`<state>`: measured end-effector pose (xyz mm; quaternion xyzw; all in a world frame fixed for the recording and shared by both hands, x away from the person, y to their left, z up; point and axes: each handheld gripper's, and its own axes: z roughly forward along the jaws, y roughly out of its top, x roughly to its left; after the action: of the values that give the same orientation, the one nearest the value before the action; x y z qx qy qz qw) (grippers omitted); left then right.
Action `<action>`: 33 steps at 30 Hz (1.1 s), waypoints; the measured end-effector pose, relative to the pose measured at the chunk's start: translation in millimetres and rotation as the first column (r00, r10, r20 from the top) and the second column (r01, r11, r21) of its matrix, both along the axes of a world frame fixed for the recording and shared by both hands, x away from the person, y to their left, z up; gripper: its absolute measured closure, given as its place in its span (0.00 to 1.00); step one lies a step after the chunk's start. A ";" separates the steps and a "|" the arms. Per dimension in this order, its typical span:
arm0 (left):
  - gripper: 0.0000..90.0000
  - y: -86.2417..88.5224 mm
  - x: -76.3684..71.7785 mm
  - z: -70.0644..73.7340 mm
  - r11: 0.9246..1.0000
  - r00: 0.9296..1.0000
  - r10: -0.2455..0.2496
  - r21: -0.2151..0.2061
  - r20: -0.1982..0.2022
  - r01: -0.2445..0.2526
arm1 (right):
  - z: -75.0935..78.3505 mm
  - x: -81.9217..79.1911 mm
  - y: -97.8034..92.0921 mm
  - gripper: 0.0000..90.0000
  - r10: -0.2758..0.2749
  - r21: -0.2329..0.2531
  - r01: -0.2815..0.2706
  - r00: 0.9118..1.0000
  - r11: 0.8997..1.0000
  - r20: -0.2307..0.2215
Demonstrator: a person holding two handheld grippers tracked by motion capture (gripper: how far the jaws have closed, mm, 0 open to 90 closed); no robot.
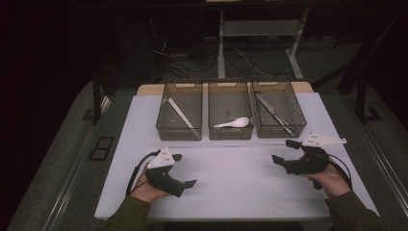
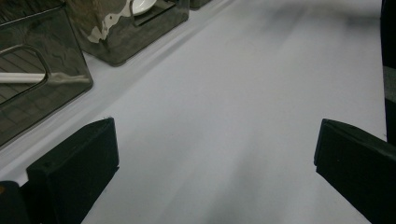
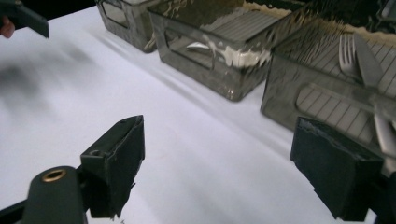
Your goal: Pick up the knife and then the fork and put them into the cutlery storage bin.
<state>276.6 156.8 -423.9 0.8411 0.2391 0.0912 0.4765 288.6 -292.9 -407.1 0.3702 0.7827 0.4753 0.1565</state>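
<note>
Three smoky see-through bins stand in a row at the back of the white mat (image 1: 231, 178). The left bin (image 1: 179, 111) holds white chopsticks (image 1: 180, 113), the middle bin (image 1: 230, 110) a white spoon (image 1: 234, 123), and the right bin (image 1: 279, 109) a knife and fork (image 1: 274, 113). My left gripper (image 1: 184, 170) rests open on the mat in front of the left bin, nothing between its jaws (image 2: 215, 158). My right gripper (image 1: 284, 151) is open too, just in front of the right bin (image 3: 336, 79), and holds nothing (image 3: 219, 154). The fork and knife (image 3: 369, 60) lie close ahead of it.
Beyond the mat's far edge a wooden tabletop strip (image 1: 149, 89) shows, then dark floor with cables and desk legs (image 1: 221, 48). Bare white mat stretches between both hands. The left gripper's jaw (image 3: 23, 18) shows far off in the right gripper view.
</note>
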 end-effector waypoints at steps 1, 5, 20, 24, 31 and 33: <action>0.00 0.1 0.0 0.1 1.000 1.000 -0.001 0.000 0.000 0.001 | -3.3 -3.4 -1.0 0.20 -0.007 0.014 0.007 1.000 1.000 -0.006; 0.00 0.4 0.1 0.1 1.000 1.000 -0.003 -0.001 0.000 0.003 | -11.7 -12.2 -3.3 0.20 -0.010 0.014 0.010 1.000 1.000 -0.012; 0.00 0.6 -1.1 0.1 1.000 1.000 0.001 -0.009 0.000 -0.001 | -33.0 -29.3 -5.4 0.16 0.016 -0.010 -0.016 1.000 1.000 -0.025; 0.00 0.5 -1.3 -0.2 1.000 1.000 0.000 -0.011 -0.002 0.000 | -35.7 -29.8 -5.8 0.16 0.014 -0.015 -0.015 0.999 1.000 -0.040; 0.00 0.6 -0.8 -0.9 1.000 1.000 -0.002 -0.009 -0.005 0.002 | -35.9 -30.0 -5.0 0.16 0.018 -0.031 -0.019 0.999 0.999 -0.028; 0.00 0.7 -0.7 -1.0 1.000 1.000 0.000 -0.009 -0.006 0.000 | -35.9 -30.0 -4.9 0.16 0.020 -0.031 -0.021 0.999 0.999 -0.032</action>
<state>275.9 157.5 -424.9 0.8392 0.2410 0.0877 0.4796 258.6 -297.8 -443.1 0.3674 0.7960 0.4587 0.1449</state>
